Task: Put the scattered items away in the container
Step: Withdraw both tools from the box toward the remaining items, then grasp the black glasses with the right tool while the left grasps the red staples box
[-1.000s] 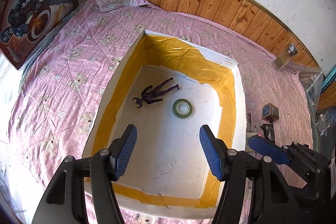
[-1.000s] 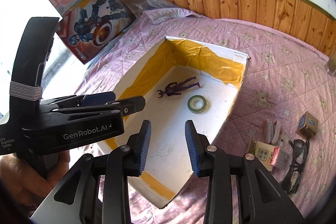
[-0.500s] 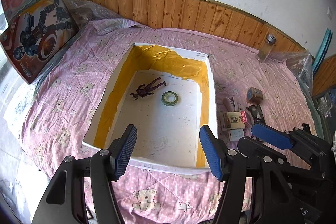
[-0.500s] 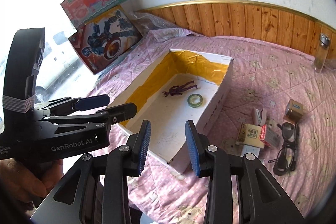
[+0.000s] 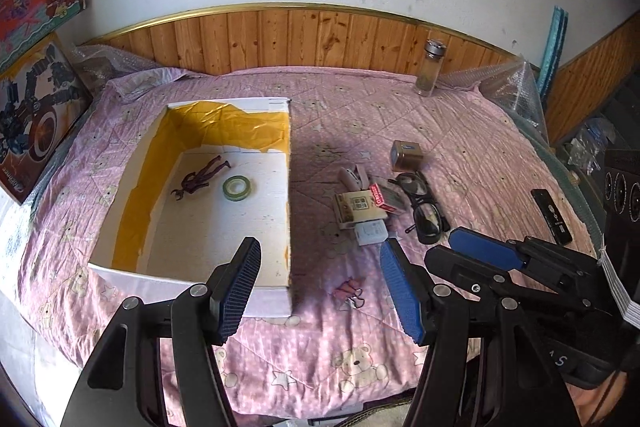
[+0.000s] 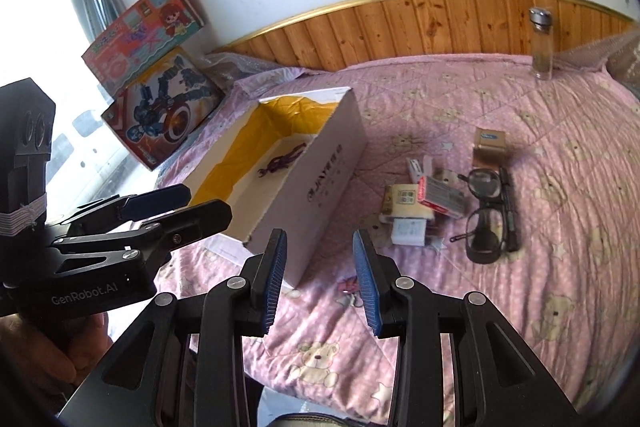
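- At the left of the left-wrist frame, a white cardboard box lined with yellow tape (image 5: 208, 195) is seen on the pink bear-print quilt (image 5: 360, 359); a dark purple toy figure (image 5: 200, 179) and a green roll of tape (image 5: 237, 185) are already held inside it.
- At lower centre, the left gripper (image 5: 320, 283) is held with its blue-padded tongs spread wide and nothing between them, above the box's near right corner.
- Just right of that corner, a small pink binder clip (image 5: 351, 290) is left on the quilt; being flat and pale against the pattern, it could be missed or pinched together with the cloth.
- At centre right, a cluster is left outside the box: a white stapler (image 5: 354, 175), a beige carton (image 5: 358, 205), a red-and-white packet (image 5: 386, 197), a white card (image 5: 372, 231), black-framed glasses (image 5: 424, 205) and a gold cube box (image 5: 406, 155). Since these touch or overlap, a neighbour could be dragged along by a grasp.
- In the right-wrist frame, the right gripper (image 6: 320, 275) is seen at lower centre with tongs parted and nothing held, near the clip.
- The glasses could be bent if squeezed across the lenses.
- At the far right, a black remote-like bar (image 5: 552, 213) lies apart and could be overlooked.
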`<state>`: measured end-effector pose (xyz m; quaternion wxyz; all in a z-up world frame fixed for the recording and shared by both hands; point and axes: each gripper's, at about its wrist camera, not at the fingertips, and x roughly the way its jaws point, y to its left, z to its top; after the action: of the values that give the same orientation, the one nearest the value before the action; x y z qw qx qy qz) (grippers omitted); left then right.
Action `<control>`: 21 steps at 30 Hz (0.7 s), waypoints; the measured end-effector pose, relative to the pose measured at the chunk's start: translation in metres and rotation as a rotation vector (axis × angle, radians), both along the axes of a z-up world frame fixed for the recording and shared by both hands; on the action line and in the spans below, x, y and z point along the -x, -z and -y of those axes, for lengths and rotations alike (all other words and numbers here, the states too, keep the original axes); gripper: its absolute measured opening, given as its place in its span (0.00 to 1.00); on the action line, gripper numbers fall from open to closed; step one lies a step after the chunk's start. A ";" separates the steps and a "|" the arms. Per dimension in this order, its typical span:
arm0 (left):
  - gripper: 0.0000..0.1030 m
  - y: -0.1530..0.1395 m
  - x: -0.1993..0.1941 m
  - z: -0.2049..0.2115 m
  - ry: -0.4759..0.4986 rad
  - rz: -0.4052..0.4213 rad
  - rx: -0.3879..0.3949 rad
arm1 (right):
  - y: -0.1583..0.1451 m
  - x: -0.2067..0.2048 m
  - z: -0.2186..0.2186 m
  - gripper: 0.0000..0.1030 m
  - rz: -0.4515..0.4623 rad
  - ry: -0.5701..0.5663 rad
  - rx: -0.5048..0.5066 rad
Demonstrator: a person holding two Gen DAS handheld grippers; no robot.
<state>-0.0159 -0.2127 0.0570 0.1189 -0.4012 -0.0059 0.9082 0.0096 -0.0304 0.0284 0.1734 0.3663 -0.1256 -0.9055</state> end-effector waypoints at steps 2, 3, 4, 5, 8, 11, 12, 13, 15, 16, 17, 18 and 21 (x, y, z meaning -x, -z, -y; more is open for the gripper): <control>0.61 0.005 0.002 -0.015 0.030 0.011 0.005 | 0.008 -0.003 -0.018 0.36 0.018 0.039 0.007; 0.61 0.009 0.004 -0.023 0.040 0.020 0.006 | 0.011 -0.003 -0.026 0.36 0.029 0.058 0.013; 0.61 0.013 0.006 -0.030 0.055 0.032 0.002 | 0.016 -0.003 -0.035 0.36 0.041 0.077 0.019; 0.61 0.017 0.009 -0.037 0.067 0.044 0.001 | 0.020 -0.003 -0.043 0.36 0.053 0.093 0.023; 0.61 0.029 0.019 -0.058 0.097 0.078 -0.003 | 0.031 0.000 -0.064 0.36 0.084 0.138 0.036; 0.61 0.041 0.030 -0.074 0.114 0.101 0.003 | 0.040 0.006 -0.080 0.37 0.108 0.170 0.043; 0.61 0.045 0.034 -0.078 0.117 0.108 0.005 | 0.042 0.009 -0.083 0.37 0.114 0.175 0.043; 0.61 0.048 0.037 -0.082 0.121 0.116 0.005 | 0.045 0.012 -0.086 0.37 0.120 0.180 0.041; 0.61 0.055 0.048 -0.090 0.131 0.132 0.006 | 0.050 0.017 -0.091 0.37 0.131 0.185 0.042; 0.61 0.058 0.054 -0.094 0.131 0.140 0.004 | 0.053 0.021 -0.093 0.37 0.136 0.188 0.040; 0.61 0.060 0.061 -0.096 0.135 0.149 -0.004 | 0.056 0.025 -0.095 0.37 0.143 0.193 0.037; 0.61 0.064 0.068 -0.099 0.138 0.162 -0.016 | 0.060 0.029 -0.098 0.37 0.149 0.196 0.038; 0.61 0.075 0.091 -0.106 0.133 0.197 -0.039 | 0.070 0.043 -0.105 0.37 0.167 0.205 0.044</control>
<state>-0.1074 -0.1069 -0.0183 0.1856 -0.4856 -0.0088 0.8542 -0.0336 0.0747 -0.0413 0.0768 0.4219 -0.1963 -0.8818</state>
